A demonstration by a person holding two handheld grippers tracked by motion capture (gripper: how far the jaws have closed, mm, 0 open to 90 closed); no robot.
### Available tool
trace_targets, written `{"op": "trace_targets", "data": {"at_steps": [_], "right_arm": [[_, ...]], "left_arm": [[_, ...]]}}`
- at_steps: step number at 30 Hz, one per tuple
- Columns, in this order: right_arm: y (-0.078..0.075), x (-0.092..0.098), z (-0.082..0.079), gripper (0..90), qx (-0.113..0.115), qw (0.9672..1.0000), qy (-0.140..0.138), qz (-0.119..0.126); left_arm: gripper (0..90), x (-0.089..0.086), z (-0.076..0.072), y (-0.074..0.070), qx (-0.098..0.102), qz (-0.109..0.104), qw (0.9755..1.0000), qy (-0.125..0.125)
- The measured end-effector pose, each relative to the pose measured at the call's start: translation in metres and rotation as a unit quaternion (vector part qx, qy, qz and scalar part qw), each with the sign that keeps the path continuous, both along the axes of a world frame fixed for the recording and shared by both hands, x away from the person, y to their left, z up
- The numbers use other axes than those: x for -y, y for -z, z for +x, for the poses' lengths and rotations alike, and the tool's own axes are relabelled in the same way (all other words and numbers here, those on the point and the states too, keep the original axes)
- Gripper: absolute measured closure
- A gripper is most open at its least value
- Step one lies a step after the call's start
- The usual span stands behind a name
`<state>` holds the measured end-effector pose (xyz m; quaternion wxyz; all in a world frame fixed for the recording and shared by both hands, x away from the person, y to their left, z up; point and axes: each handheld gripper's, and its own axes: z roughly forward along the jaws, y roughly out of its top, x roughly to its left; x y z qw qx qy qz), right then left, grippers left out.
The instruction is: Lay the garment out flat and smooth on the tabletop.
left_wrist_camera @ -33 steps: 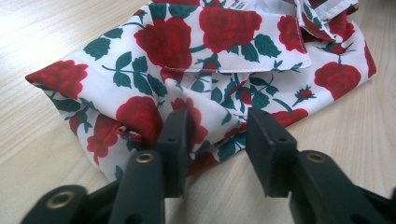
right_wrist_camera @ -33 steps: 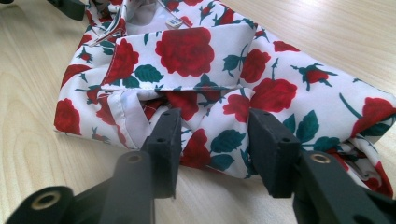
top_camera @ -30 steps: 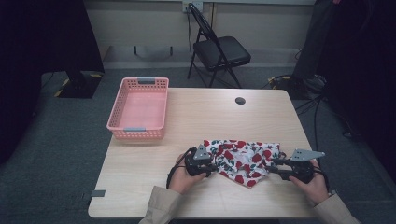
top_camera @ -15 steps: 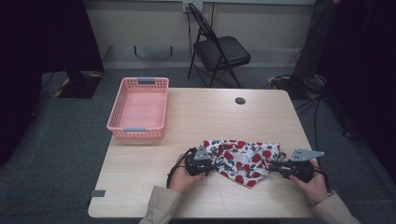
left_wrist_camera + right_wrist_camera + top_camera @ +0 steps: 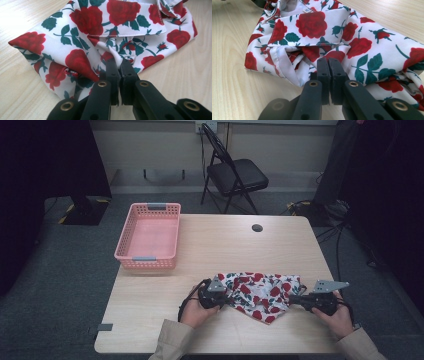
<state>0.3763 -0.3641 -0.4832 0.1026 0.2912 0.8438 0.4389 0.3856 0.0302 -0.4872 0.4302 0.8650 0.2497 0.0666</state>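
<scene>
Cloth point(image 5: 260, 292): white fabric printed with red roses and green leaves, loosely folded and rumpled, hems and collar-like edge showing; lies flat on your near side of the table, pinched at both ends

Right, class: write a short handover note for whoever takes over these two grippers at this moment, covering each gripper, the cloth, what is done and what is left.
Left gripper: jaws have just closed, now shut on the left edge of the white rose-print fabric garment.
Right gripper: likewise just closed, shut on the garment's right edge.
The garment lies bunched on the light wooden table, near the front edge.
The pink plastic mesh basket sits at the table's far left corner, nothing in it.
Done: both edges gripped.
Left: probably lifting and spreading or folding the garment.
</scene>
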Motion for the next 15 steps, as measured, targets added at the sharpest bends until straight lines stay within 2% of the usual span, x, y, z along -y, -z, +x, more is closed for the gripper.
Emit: {"op": "trace_targets", "data": {"at_steps": [7, 15], "right_arm": [[-0.004, 0.003, -0.004, 88.8, 0.000, 0.9999, -0.001, 0.011], [-0.009, 0.006, -0.006, 88.8, 0.005, 0.9997, 0.003, 0.024]], "left_arm": [[87.9, -0.001, -0.003, -0.005, 0.001, 0.002, 1.0000, 0.004], [88.0, -0.005, -0.005, -0.012, 0.008, -0.007, 0.9999, 0.000]]}}
